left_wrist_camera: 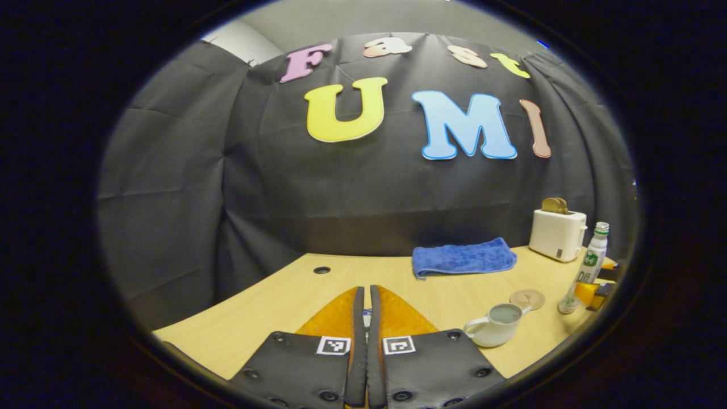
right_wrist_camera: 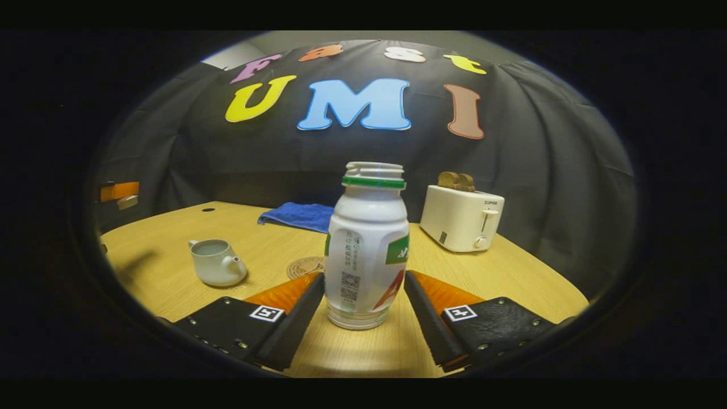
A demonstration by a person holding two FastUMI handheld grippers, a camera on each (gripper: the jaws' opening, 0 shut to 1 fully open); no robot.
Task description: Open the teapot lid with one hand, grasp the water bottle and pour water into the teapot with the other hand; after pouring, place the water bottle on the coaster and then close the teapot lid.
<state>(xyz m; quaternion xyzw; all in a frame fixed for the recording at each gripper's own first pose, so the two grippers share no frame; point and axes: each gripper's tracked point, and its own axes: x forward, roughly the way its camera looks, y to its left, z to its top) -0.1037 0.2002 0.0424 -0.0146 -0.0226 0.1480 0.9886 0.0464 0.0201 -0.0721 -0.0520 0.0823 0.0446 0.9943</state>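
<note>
Surface: pale wooden table (right_wrist_camera: 500, 272) is carrying everything.
Bottle: uncapped white plastic bottle (right_wrist_camera: 367, 250) is standing right of lidless white teapot (right_wrist_camera: 214, 262).
Right gripper (right_wrist_camera: 364, 295): wide, flanking bottle, contact unclear.
Left gripper (left_wrist_camera: 363, 318): fingers are closing together.

Blue towel (left_wrist_camera: 463, 258) and toaster (left_wrist_camera: 557, 234) on wooden table (left_wrist_camera: 267, 307)

in the right gripper view the water bottle (right_wrist_camera: 367, 250) stands on the table (right_wrist_camera: 500, 272), coaster (right_wrist_camera: 304, 266) just behind it, teapot (right_wrist_camera: 216, 262) left, towel (right_wrist_camera: 298, 216) behind, toaster (right_wrist_camera: 461, 218) back right.
</note>
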